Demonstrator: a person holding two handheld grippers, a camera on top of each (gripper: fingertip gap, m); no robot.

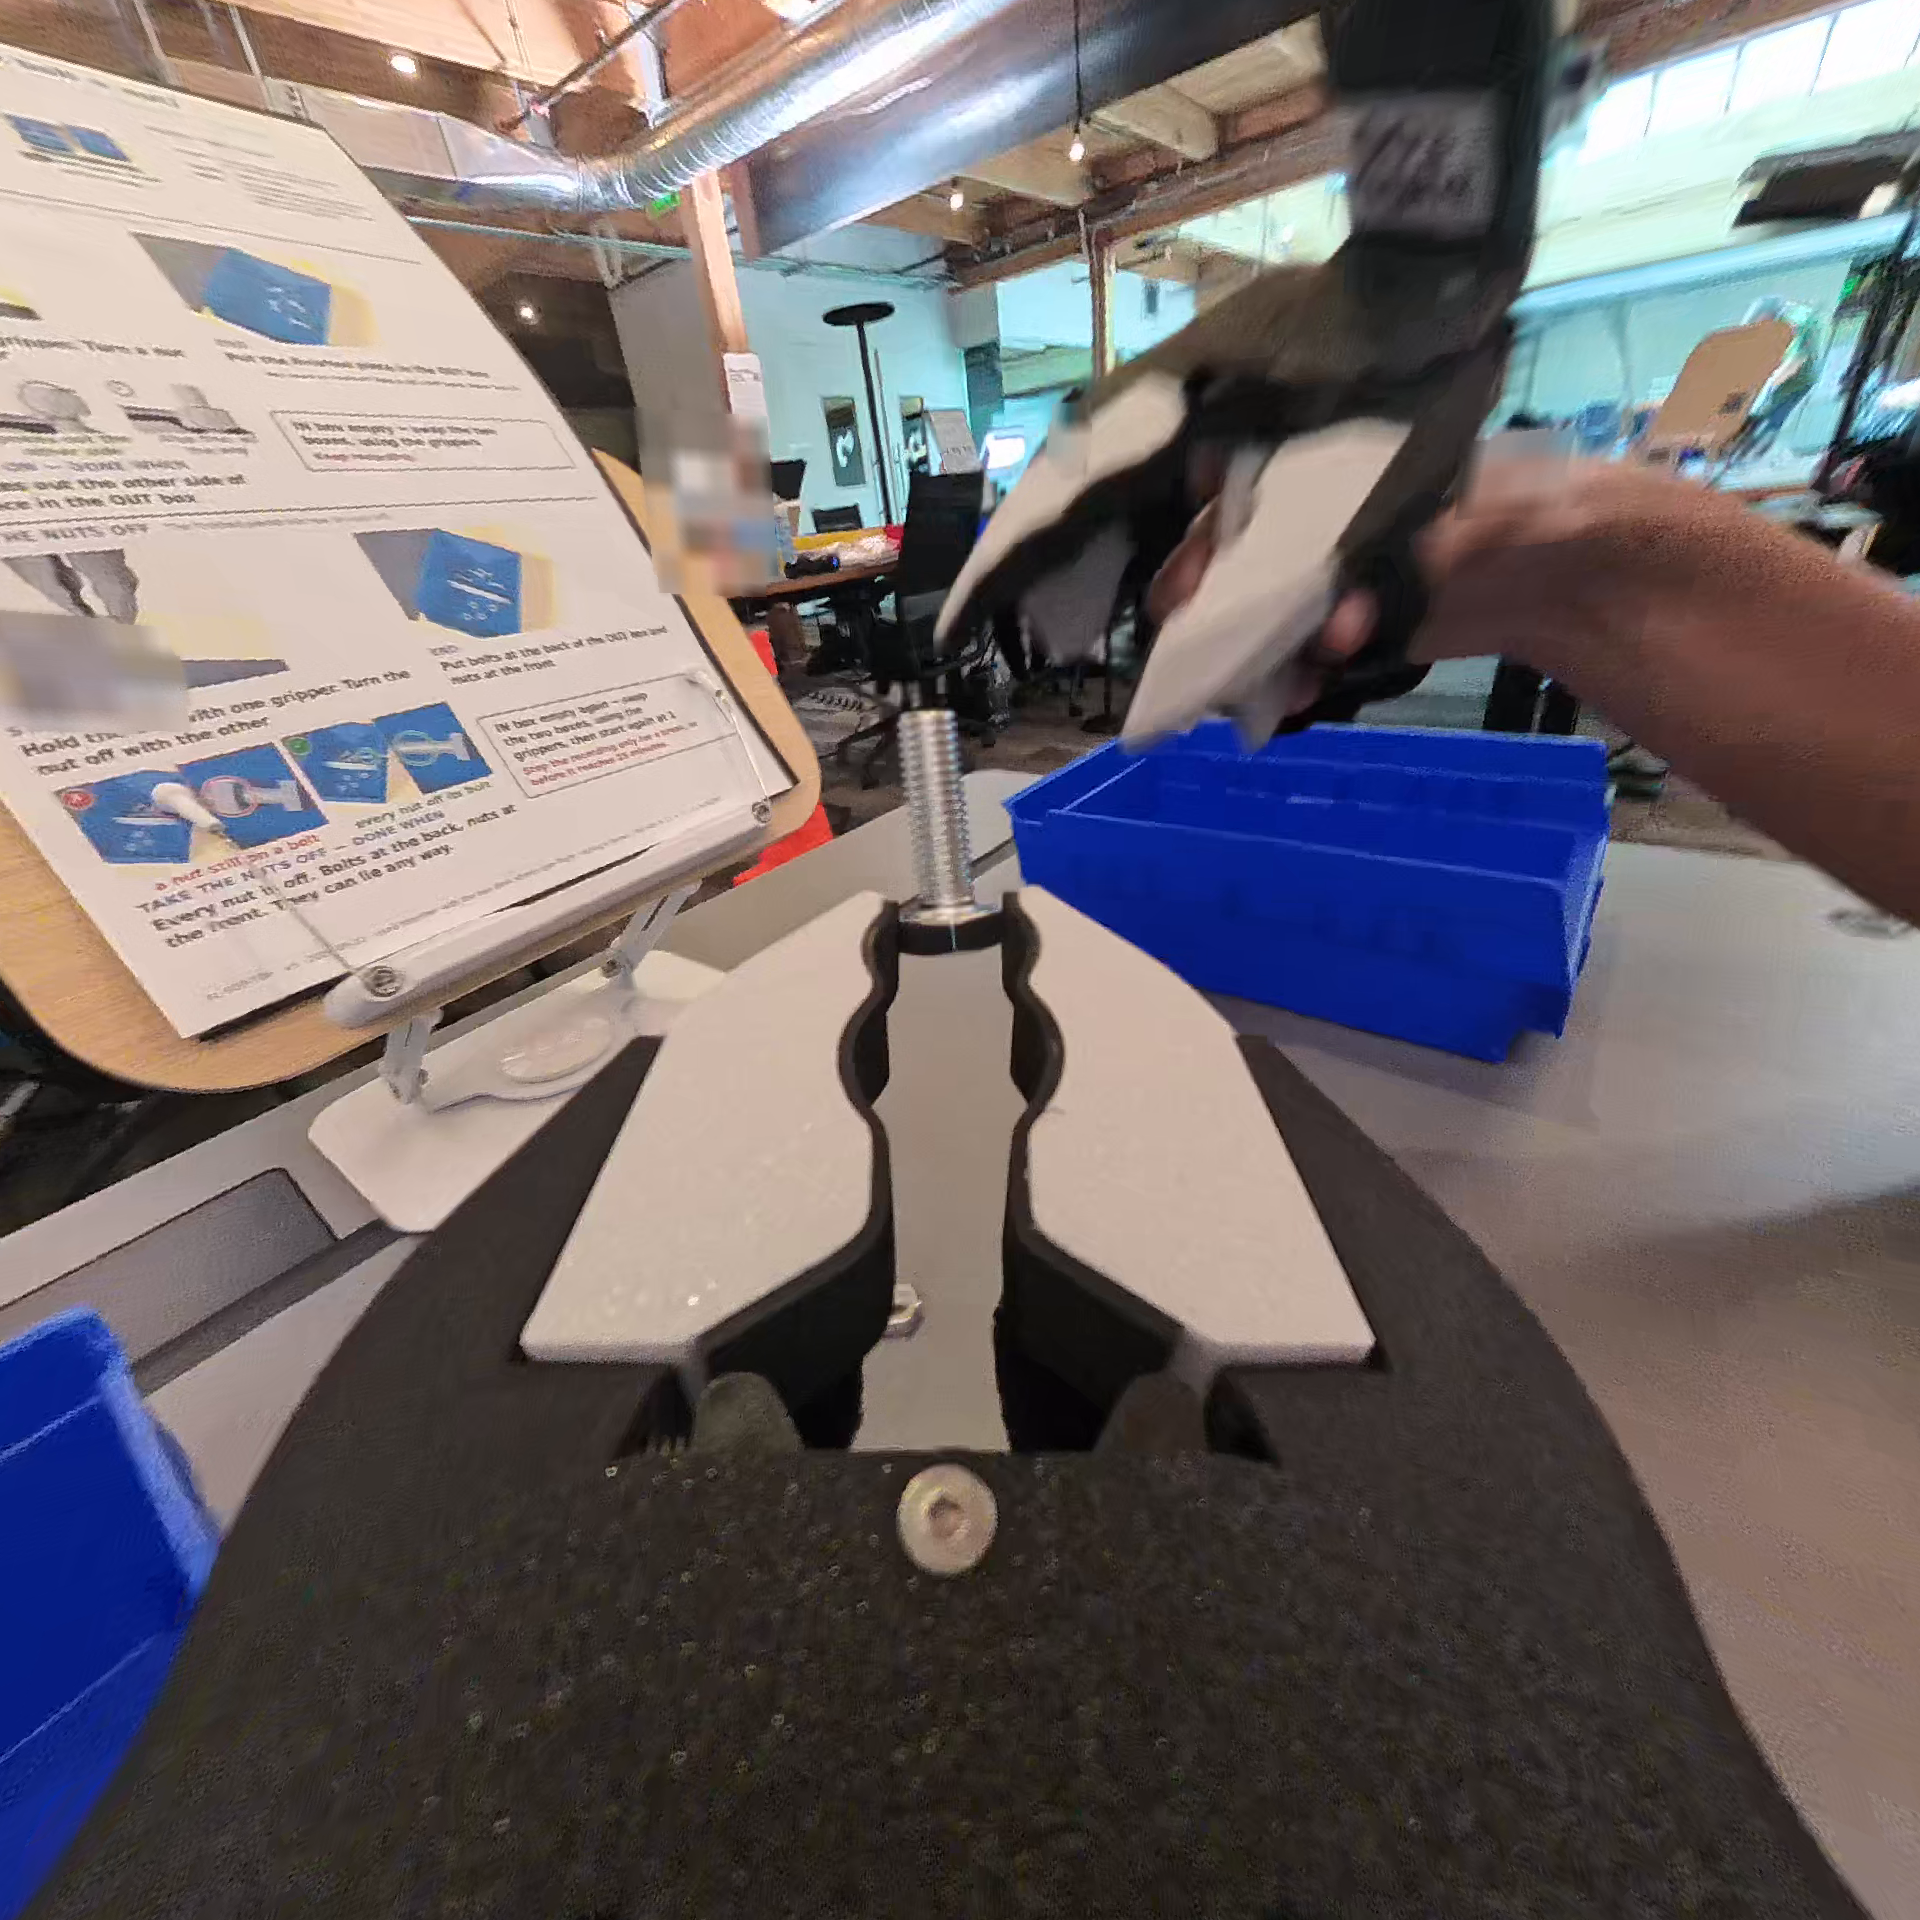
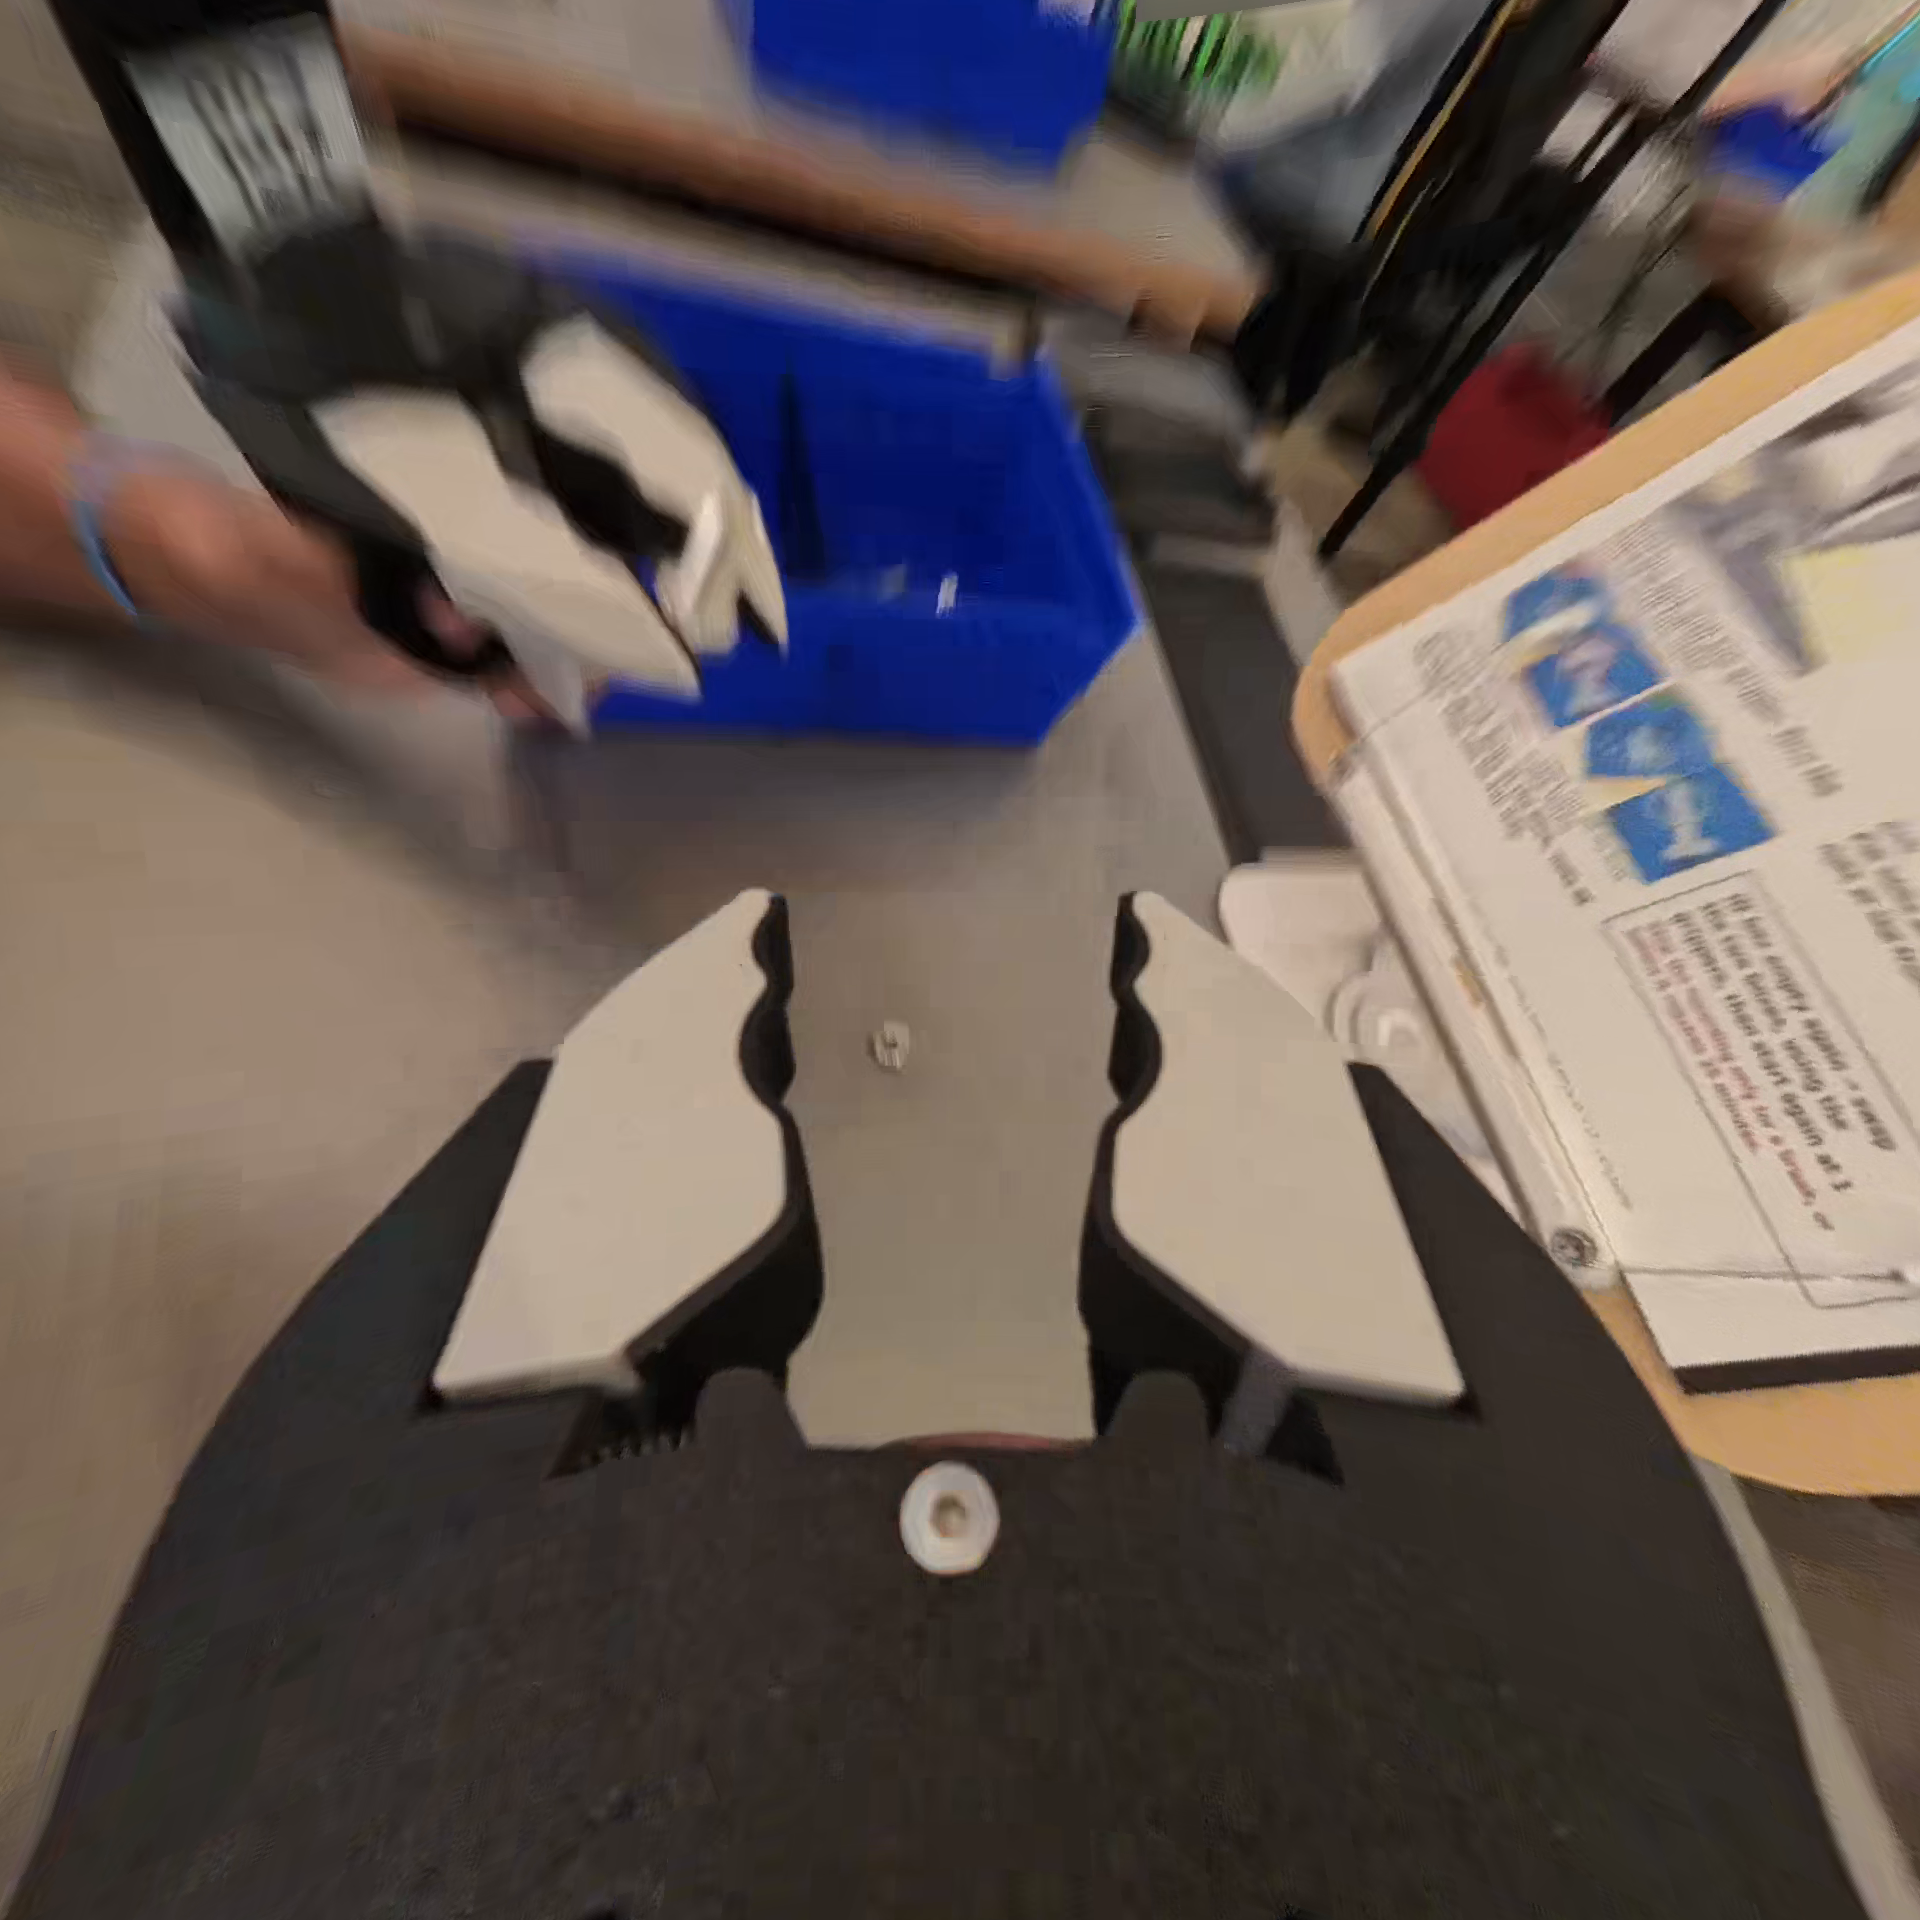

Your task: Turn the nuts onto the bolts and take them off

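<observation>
Left gripper [image 1: 948, 920] fingers clamp the bolt [image 1: 932, 810] head at their tips, thread standing beyond. Right gripper [image 2: 945, 914] fingers spread, empty; nut [image 2: 890, 1043] lies on the counter [image 2: 260, 935] between them. Risks: the small nut skidding away as they close, or cross-threading if presented tilted.

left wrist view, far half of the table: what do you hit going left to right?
Instruction sheet on its stand → bolt upright in the left gripper → right gripper → blue bin
</observation>
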